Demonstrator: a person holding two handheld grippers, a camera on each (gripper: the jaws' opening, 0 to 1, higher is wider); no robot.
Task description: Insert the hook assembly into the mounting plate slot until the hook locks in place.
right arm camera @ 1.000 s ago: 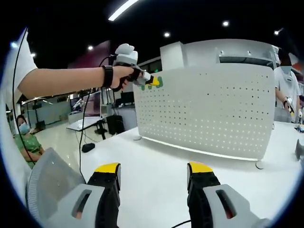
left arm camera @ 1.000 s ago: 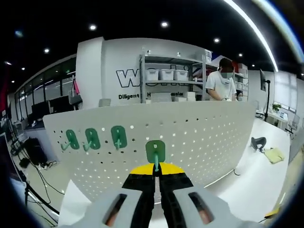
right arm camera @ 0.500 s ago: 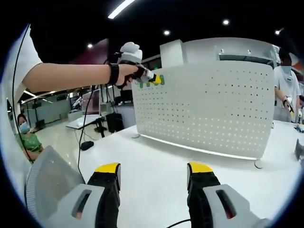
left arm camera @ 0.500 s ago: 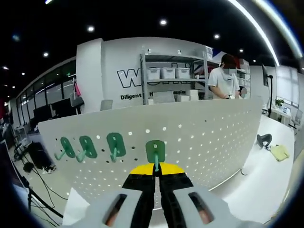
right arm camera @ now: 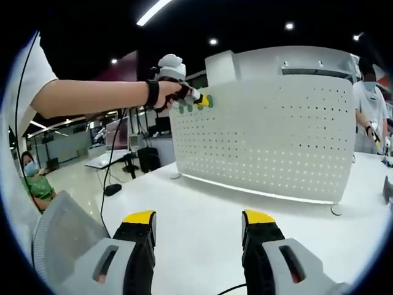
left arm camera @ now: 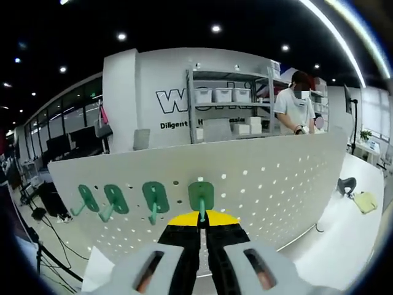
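**Hook held at the pegboard's upper edge**

Three green plastic hooks (left arm camera: 116,200) already hang in a row on the white perforated pegboard panel (left arm camera: 270,184), left of centre. Beyond it stand a metal shelving rack (left arm camera: 230,101) and a person (left arm camera: 298,104), upper right. The pegboard stands on a white tabletop (right arm camera: 202,215).

The left gripper (left arm camera: 201,226) jaws are clamped on the fourth green hook (left arm camera: 201,196), pressed against the panel. The right gripper (right arm camera: 199,230) hangs wide apart, holding nothing.

Compared with a second ago, the row of hooks sits nearer the held one.

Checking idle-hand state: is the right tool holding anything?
No, the right tool is open, its jaws apart over the bare white table.
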